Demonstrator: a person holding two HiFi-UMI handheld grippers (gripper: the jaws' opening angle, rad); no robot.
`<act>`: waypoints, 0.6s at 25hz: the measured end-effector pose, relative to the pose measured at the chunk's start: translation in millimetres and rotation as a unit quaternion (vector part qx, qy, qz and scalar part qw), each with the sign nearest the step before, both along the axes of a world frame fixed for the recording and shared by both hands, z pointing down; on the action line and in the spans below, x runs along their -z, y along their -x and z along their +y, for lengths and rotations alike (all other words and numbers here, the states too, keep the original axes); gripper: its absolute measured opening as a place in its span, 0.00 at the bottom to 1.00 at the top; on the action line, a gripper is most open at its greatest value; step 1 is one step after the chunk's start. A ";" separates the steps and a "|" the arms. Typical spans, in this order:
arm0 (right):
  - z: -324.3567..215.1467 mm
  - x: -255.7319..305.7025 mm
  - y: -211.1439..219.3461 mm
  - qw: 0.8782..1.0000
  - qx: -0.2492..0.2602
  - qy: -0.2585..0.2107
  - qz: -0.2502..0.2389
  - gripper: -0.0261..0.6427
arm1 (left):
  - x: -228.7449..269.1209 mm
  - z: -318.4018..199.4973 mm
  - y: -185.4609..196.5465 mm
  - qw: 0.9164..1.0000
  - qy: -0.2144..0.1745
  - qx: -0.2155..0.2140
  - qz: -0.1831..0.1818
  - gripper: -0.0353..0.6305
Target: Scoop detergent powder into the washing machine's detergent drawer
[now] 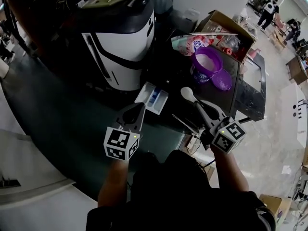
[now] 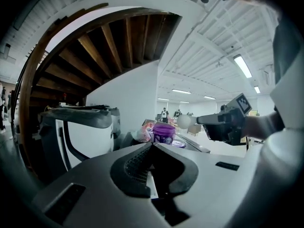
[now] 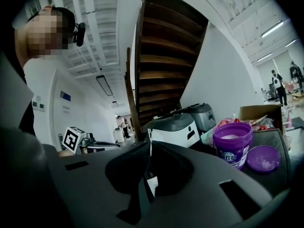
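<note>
The white and black washing machine stands at the back left, with its white detergent drawer pulled out towards me. An open purple tub of powder and its lid sit to the right. My right gripper is shut on the handle of a white scoop, whose bowl hangs between the drawer and the tub. From the left gripper view the scoop floats beside the tub. My left gripper is shut, its tip at the drawer's near left corner; whether it touches is unclear.
A cardboard box and a pink bag stand behind the tub on a black mat. Cables and a power strip lie near the table's front edge. People walk in the far room.
</note>
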State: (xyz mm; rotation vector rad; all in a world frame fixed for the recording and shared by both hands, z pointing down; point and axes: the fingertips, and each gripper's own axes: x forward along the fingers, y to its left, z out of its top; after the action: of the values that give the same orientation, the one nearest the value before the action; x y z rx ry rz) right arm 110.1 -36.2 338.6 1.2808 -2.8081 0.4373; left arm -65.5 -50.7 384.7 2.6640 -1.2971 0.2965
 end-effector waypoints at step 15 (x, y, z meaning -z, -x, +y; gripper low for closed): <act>-83.1 10.0 -85.5 0.999 -0.043 -0.024 -0.012 0.07 | 8.9 -91.8 -61.8 1.000 0.010 -0.020 -0.017 0.06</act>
State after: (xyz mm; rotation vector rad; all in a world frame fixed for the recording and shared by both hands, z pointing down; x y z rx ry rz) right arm 195.6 -119.3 328.6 1.4179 -2.8077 0.3943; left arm -3.6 -142.5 375.8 2.6835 -1.2445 0.3605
